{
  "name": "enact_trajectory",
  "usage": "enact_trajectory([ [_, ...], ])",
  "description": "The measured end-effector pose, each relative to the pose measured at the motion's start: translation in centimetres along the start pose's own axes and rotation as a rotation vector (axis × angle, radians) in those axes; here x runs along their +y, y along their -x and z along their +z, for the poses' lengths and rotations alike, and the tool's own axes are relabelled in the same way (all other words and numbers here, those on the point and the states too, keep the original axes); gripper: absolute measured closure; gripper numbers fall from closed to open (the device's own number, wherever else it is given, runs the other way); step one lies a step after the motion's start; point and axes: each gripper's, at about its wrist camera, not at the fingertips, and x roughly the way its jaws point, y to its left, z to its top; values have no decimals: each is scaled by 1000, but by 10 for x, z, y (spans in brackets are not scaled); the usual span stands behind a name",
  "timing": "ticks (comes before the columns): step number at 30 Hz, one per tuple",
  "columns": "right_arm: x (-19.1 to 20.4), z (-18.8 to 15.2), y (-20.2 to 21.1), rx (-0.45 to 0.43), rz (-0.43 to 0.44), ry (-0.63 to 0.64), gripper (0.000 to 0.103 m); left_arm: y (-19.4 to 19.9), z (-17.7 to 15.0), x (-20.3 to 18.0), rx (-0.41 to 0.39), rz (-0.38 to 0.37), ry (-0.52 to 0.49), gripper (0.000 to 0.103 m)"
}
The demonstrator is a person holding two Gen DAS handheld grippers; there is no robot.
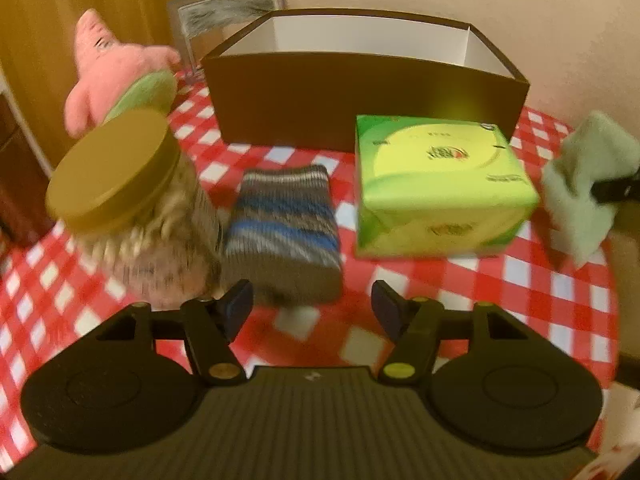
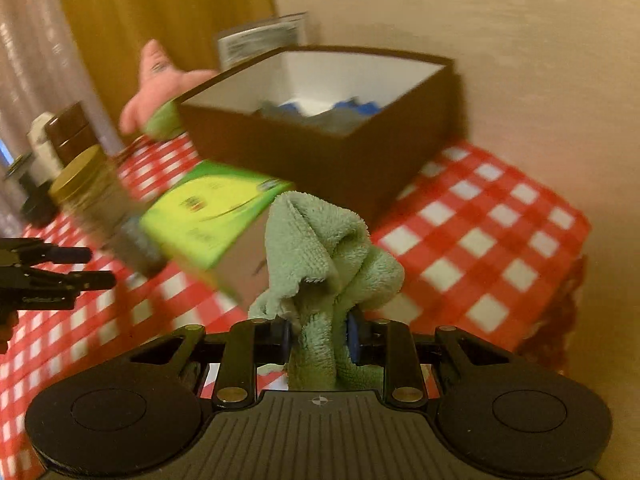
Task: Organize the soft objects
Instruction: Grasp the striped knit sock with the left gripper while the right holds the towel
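My right gripper is shut on a pale green towel and holds it above the table; the towel also shows at the right of the left wrist view. My left gripper is open and empty, just in front of a striped blue-grey knitted sock lying on the checked cloth. A brown open box stands behind; in the right wrist view the box holds blue and grey soft items. A pink plush star leans at the box's left.
A glass jar with a gold lid stands left of the sock. A green tissue box lies right of it, before the brown box. A clear frame stands behind. The table edge drops off at the right.
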Motion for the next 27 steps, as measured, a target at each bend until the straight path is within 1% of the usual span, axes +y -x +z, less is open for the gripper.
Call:
enact_trajectory([
  [4,-18,11,-3,-15,-20,-31,76,-22,13,-1,13,10,-74,37],
  [7,-28,16,-8,-16,-27,-40,76,-38,19,-4,30,18,-95,36],
  [10,-33,19,-12,-11,-21,-50,76,-50,19,-8,41,32,-116,37],
  [12,-34,21,-16,-6,-21,-53,76,-58,17,-10,69,50,-128,45],
  [13,-34,22,-19,-4,-20,-55,76,-62,15,-10,77,51,-124,45],
  [16,-36,24,-23,4,-16,-62,76,-66,11,-6,78,28,-87,52],
  [18,-36,25,-24,6,-13,-63,76,-63,10,-3,72,5,-57,70],
  [21,-35,26,-27,12,-4,-61,76,-54,8,0,63,-16,-11,85],
  [24,-34,27,-29,18,8,-60,76,-43,1,1,75,-21,30,89],
  [27,-31,27,-31,25,20,-53,76,-25,-12,-2,110,-32,66,90],
])
